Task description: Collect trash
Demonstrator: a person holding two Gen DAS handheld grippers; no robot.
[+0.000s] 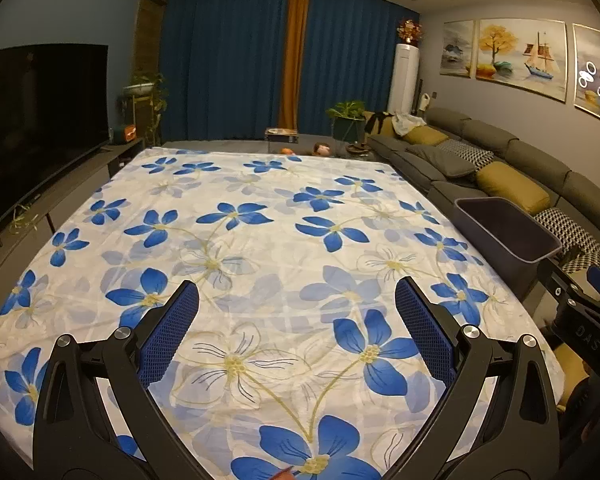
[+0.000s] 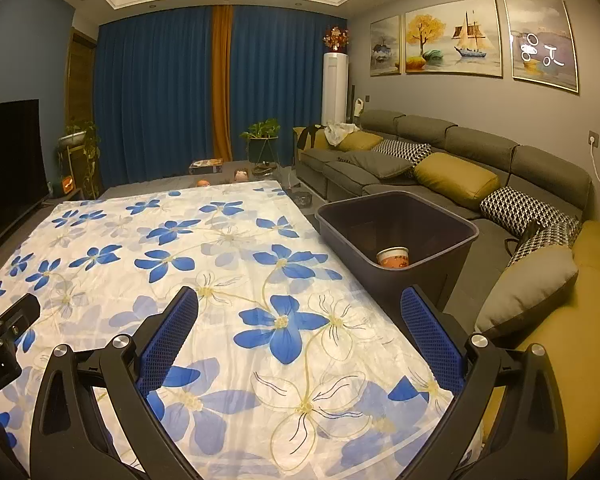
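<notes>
Both the left claw [image 1: 296,312] and right claw [image 2: 300,316] hang spread and empty over the floral-clothed worktop [image 1: 260,240], while a paper cup [image 2: 393,258] stands upright, mouth up, half hidden behind the near rim inside the dark bin [image 2: 456,256] at the worktop's right.

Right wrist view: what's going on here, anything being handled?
Nothing is held right now. Both the right gripper and left gripper are open and empty above the flowered cloth. A dark bin stands off the cloth's right edge, by the sofa, with a paper cup already inside. No trash shows on the cloth.
</notes>
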